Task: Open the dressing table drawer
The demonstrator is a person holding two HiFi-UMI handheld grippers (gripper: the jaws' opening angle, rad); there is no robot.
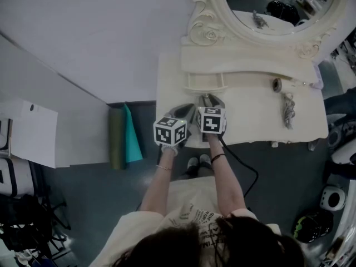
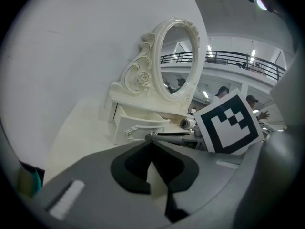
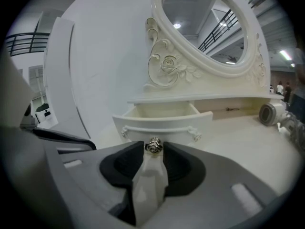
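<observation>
The cream dressing table (image 1: 250,107) carries an oval mirror (image 1: 283,4) on a carved base. The base's small drawer (image 3: 162,118) stands pulled out, with its inside showing; the left gripper view also shows the drawer (image 2: 140,125). Its metal knob (image 3: 153,146) sits between the tips of my right gripper (image 3: 153,149), whose jaws stand slightly apart around it. From above, the right gripper (image 1: 209,100) points at the drawer front. My left gripper (image 1: 185,112) rests just left of it over the tabletop. The left gripper (image 2: 151,147) has its tips together and holds nothing.
A small roll (image 1: 276,84) and a silvery trinket (image 1: 288,110) lie on the tabletop to the right. A green and teal roll (image 1: 123,135) leans at the table's left end on the floor. A white box (image 1: 30,132) stands further left. A cable (image 1: 245,168) hangs from the right gripper.
</observation>
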